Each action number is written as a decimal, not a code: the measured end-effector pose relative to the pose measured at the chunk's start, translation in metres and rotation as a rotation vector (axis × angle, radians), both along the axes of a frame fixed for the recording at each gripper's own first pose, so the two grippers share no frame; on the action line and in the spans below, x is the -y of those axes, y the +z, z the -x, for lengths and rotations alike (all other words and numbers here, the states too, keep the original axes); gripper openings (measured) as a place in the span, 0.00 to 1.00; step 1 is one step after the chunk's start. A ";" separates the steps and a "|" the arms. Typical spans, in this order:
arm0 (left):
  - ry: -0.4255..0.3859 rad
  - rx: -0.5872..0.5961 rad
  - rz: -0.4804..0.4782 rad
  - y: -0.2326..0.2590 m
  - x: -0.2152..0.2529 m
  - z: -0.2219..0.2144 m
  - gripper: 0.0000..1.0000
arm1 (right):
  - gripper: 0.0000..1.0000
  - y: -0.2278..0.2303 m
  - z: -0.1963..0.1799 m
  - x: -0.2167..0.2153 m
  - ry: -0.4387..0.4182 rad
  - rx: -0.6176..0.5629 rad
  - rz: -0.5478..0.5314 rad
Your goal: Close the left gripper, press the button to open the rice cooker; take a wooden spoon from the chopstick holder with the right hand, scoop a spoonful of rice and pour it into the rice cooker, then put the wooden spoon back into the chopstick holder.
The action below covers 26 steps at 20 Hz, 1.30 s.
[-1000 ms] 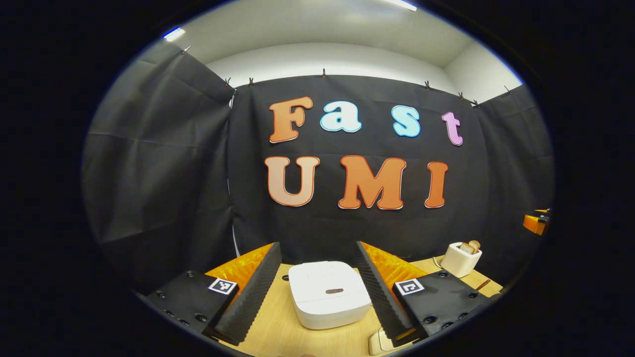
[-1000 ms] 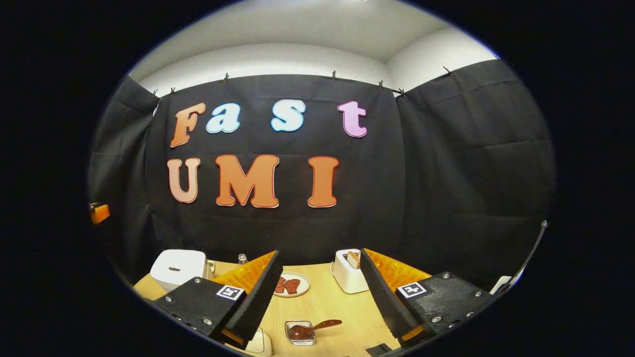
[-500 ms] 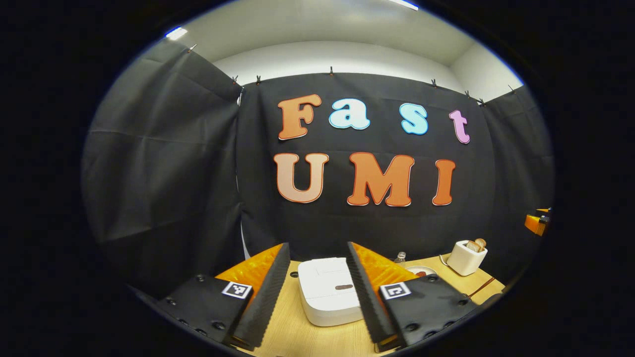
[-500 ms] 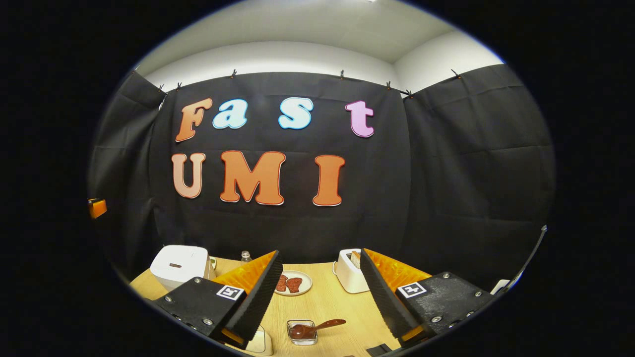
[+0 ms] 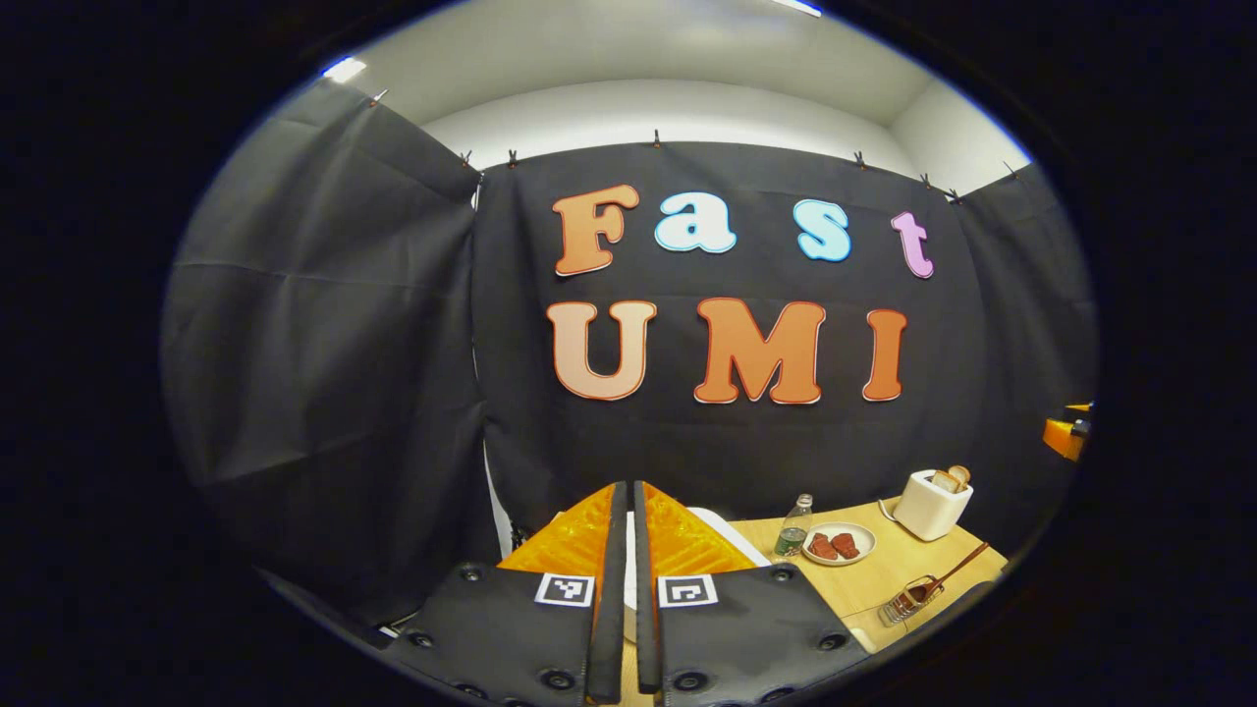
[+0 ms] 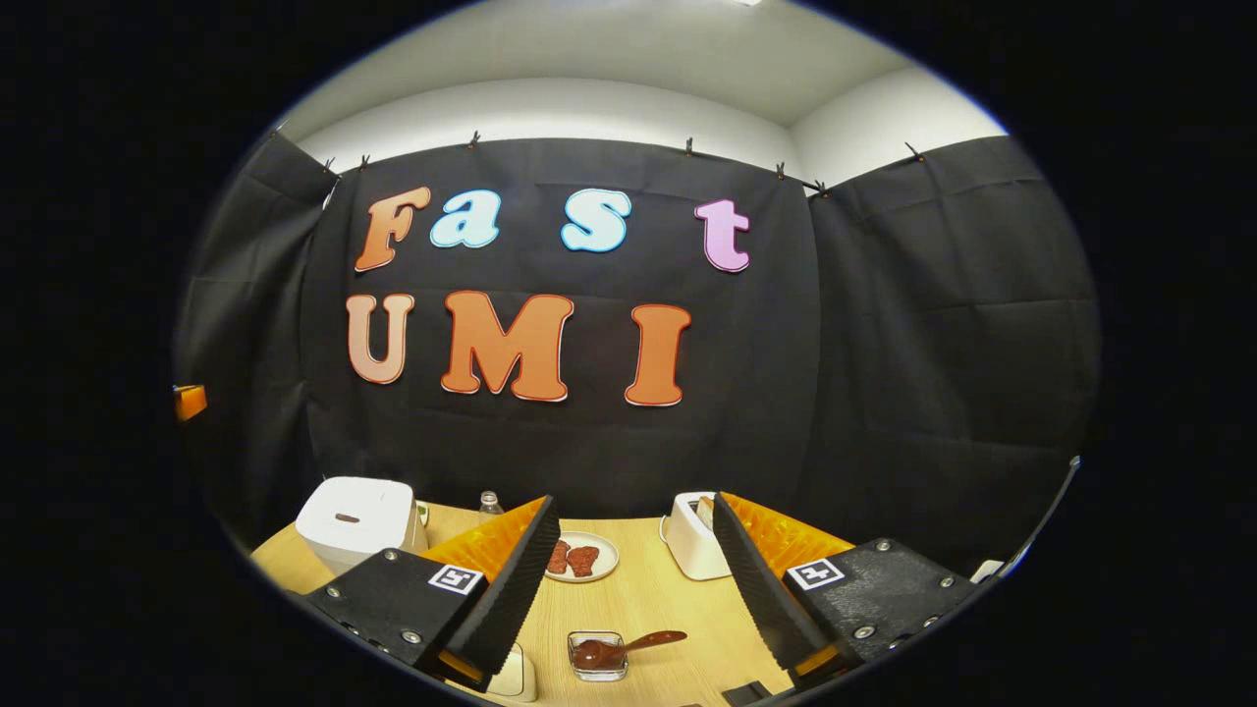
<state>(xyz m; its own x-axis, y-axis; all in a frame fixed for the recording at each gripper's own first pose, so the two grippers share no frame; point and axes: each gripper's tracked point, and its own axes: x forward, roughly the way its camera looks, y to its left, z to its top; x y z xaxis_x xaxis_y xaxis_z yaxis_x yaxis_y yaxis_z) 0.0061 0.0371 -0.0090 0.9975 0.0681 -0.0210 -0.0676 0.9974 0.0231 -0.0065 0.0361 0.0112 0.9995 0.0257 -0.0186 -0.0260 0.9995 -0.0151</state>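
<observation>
My left gripper (image 5: 624,488) is shut with nothing between its fingers. It hides most of the white rice cooker (image 5: 725,531), whose edge peeks out to the right of the fingers. In the right gripper view the rice cooker (image 6: 354,516) stands lid-down at the table's far left, a dark button on its top. My right gripper (image 6: 633,501) is open and empty above the table. Below it a wooden spoon (image 6: 650,641) rests with its bowl in a small glass dish (image 6: 597,656). The spoon (image 5: 955,567) and dish (image 5: 903,599) lie at the lower right in the left gripper view.
On the wooden table (image 6: 648,599) stand a small bottle (image 6: 488,504), a plate (image 6: 579,558) with red pieces and a white box (image 6: 692,538) with a brownish piece sticking out of its top. A white object (image 6: 516,678) sits near the front edge.
My left gripper has gone from wide open to shut, and the rice cooker has slipped behind its fingers. The right gripper stays open and has hardly moved.
</observation>
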 end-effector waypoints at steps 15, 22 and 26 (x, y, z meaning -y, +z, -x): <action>-0.201 -0.144 0.115 -0.078 0.071 -0.109 0.04 | 0.97 -0.012 -0.002 0.022 -0.047 -0.025 0.015; -0.232 -0.310 0.117 -0.149 0.089 -0.176 0.05 | 0.97 -0.031 -0.005 0.049 -0.111 -0.074 0.023; -0.238 -0.424 0.084 -0.194 0.091 -0.197 0.05 | 0.97 -0.037 -0.010 0.065 -0.151 -0.087 0.037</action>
<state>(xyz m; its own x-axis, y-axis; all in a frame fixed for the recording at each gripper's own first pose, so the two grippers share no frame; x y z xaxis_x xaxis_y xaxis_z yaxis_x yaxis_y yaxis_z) 0.2032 -0.0537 -0.2033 0.8878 -0.1799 -0.4237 0.1604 0.9837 -0.0817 0.0032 -0.0288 -0.0256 0.9865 -0.1269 -0.1036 0.1216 0.9910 -0.0561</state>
